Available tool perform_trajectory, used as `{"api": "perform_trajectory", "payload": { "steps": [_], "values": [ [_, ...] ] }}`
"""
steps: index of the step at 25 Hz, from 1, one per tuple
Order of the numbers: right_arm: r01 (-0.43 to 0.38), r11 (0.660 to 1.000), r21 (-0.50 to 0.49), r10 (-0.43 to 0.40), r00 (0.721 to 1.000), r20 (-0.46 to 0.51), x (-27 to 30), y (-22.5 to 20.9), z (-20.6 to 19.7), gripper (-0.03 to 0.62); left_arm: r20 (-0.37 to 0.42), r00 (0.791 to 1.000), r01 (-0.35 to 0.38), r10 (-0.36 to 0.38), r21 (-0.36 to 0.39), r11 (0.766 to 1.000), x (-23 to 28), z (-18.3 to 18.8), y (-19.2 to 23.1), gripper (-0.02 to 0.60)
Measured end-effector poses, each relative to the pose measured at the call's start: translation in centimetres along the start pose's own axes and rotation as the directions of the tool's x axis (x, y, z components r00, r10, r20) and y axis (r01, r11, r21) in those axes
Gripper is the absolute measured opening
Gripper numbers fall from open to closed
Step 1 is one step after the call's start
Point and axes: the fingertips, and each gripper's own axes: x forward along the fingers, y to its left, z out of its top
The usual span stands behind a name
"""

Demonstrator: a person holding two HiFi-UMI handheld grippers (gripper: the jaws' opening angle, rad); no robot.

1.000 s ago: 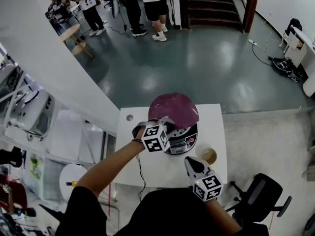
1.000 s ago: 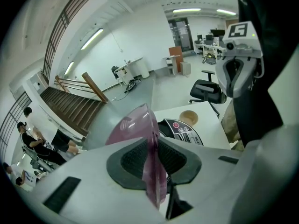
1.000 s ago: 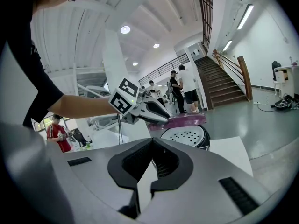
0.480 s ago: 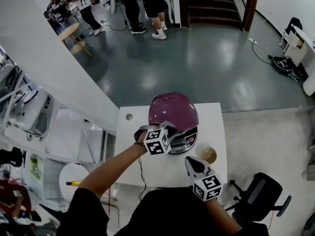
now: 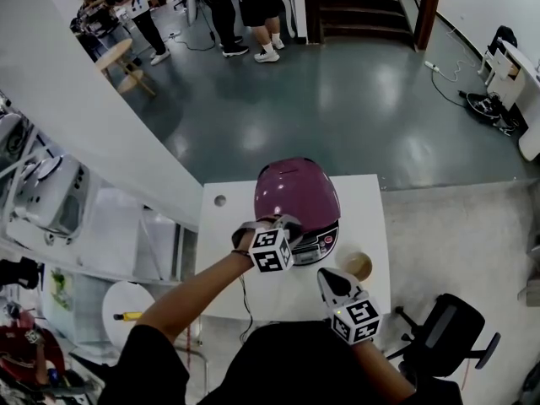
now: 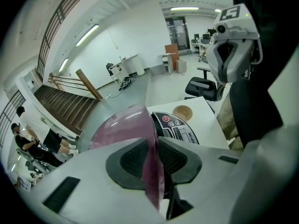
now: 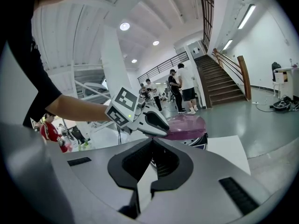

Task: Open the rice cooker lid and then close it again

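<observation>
Mostly hidden cooker body point(image 5: 325, 241), purple lid point(image 5: 297, 191) rim inside left tool point(image 5: 285, 224)

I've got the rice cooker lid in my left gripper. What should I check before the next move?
1. Grip: ok. The left gripper pinches the front edge of the purple lid between its pads.
2. Lid latched: cannot tell. It lies low over the rice cooker base; the latch is hidden.
3. Other hand: ok. The right gripper is shut, empty, over the table, apart from the cooker.
4. Obstacles: ok. The tan bowl stands beside the cooker, clear of the lid.
</observation>
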Motion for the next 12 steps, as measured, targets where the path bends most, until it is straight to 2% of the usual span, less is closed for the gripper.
{"api": "perform_trajectory", "payload": {
  "steps": [4,9,12],
  "values": [
    [0.010,1.000,0.007,-0.010,1.000,-0.001,0.1,-0.3,0.1,-0.002,-0.001,1.000,0.020,-0.020,-0.010,1.000,0.7,-0.3,-0.5,0.070],
    [0.017,1.000,0.012,-0.017,1.000,-0.005,0.3,-0.4,0.1,-0.001,0.013,0.999,0.043,-0.042,-0.057,0.997,1.3,-0.9,-1.2,0.066],
    [0.017,1.000,0.015,-0.017,1.000,-0.004,0.4,-0.7,0.1,-0.002,0.009,0.999,0.051,-0.050,-0.055,0.997,1.8,-0.9,-1.4,0.063]
  ]
}}
